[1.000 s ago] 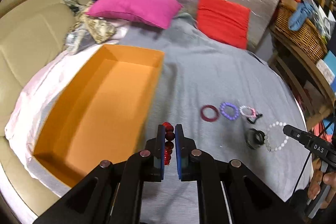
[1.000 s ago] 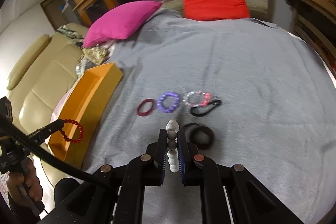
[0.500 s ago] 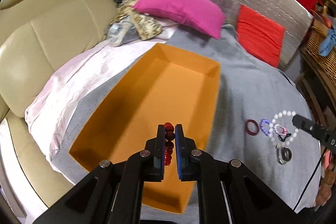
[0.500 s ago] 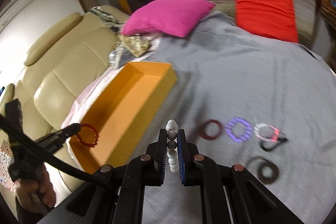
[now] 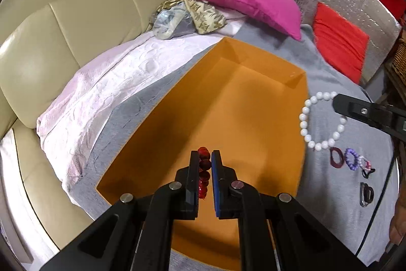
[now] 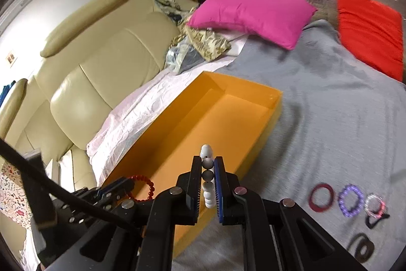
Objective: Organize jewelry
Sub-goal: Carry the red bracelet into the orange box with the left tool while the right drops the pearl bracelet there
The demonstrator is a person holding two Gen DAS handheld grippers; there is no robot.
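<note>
1. At the bottom centre of the left wrist view, the left gripper (image 5: 205, 156) is pinching a red bead bracelet (image 5: 204, 170), jaws narrow, hanging over the near end of the orange box (image 5: 300, 133).
2. At the bottom centre of the right wrist view, the right gripper (image 6: 208, 161) is clamping a white bead bracelet (image 6: 207, 180), also narrow, near the box's right wall.
3. Risk: the white loop is hanging close to that wall, so releasing here may be dropping it outside onto the grey blanket (image 6: 330, 118); beads may also be catching on the pads.
4. Farther right, a dark red ring (image 6: 321, 197), a purple bracelet (image 6: 351, 200) and a clear bracelet (image 6: 375, 203) are lying in a row, awaiting collection.
</note>
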